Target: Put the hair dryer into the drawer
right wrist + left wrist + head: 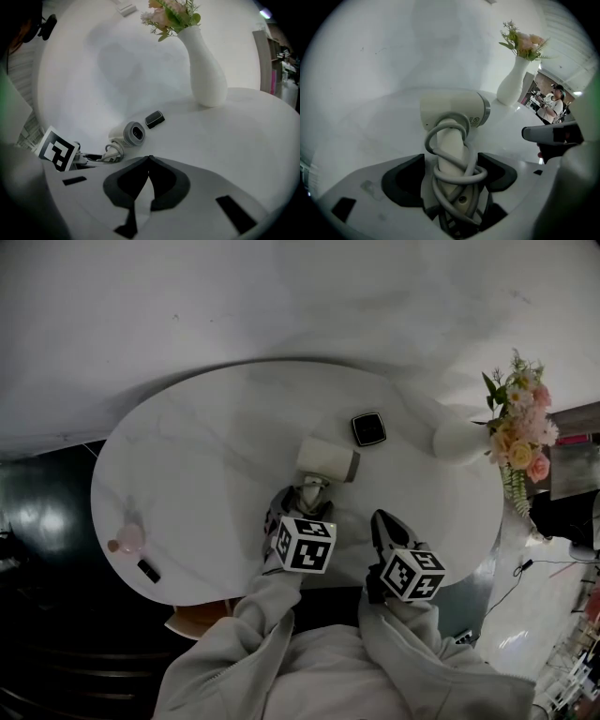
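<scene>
A cream hair dryer (327, 460) lies on the white oval table (197, 474), its barrel pointing right. Its grey cord is wound round the handle (451, 145). My left gripper (307, 491) is shut on that cord-wrapped handle, and in the left gripper view both dark pads press the cord from either side below the barrel (454, 110). My right gripper (382, 519) hovers just right of it near the table's front edge, shut with nothing held; its fingertips meet (149, 159). The right gripper view shows the dryer's nozzle end (132, 133). No drawer is in view.
A small black square object (368, 428) lies just behind the dryer. A white vase of flowers (461, 441) stands at the table's right end. A pink item (127, 539) and a small black item (148, 570) sit at the left front edge. Something tan (199, 617) shows under the front edge.
</scene>
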Available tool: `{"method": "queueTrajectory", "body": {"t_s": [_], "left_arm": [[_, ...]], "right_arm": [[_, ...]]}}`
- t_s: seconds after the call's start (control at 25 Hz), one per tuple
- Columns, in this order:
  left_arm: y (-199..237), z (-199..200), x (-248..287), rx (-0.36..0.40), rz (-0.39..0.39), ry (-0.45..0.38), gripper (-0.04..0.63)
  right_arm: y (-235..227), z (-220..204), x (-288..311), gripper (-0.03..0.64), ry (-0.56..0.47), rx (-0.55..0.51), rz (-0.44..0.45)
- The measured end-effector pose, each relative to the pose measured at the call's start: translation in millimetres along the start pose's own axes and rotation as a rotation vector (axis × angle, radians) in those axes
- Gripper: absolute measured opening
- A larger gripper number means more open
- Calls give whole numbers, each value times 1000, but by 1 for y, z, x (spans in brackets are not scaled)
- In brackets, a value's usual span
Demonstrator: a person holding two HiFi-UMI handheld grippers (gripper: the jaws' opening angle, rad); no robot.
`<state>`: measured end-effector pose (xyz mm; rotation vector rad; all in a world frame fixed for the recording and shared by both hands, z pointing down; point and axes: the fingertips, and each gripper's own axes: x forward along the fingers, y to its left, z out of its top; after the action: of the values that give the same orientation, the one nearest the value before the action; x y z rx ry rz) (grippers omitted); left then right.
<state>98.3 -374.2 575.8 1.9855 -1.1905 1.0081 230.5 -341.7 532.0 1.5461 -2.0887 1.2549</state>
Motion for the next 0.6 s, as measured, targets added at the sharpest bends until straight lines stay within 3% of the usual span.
{"method": "queueTrajectory", "body": {"t_s": [0.28,0.44,0.6], "left_arm": [[2,0,-2,11,9,-7,333],[3,1,-3,25,4,-22,294],[7,3,-5,-16,-44,-50,279]], "right_arm": [[1,-6,3,49,15,4,4],[-1,-5,1,49,11,0,-1],[-5,-4,-4,48,-1,0,-13]]}}
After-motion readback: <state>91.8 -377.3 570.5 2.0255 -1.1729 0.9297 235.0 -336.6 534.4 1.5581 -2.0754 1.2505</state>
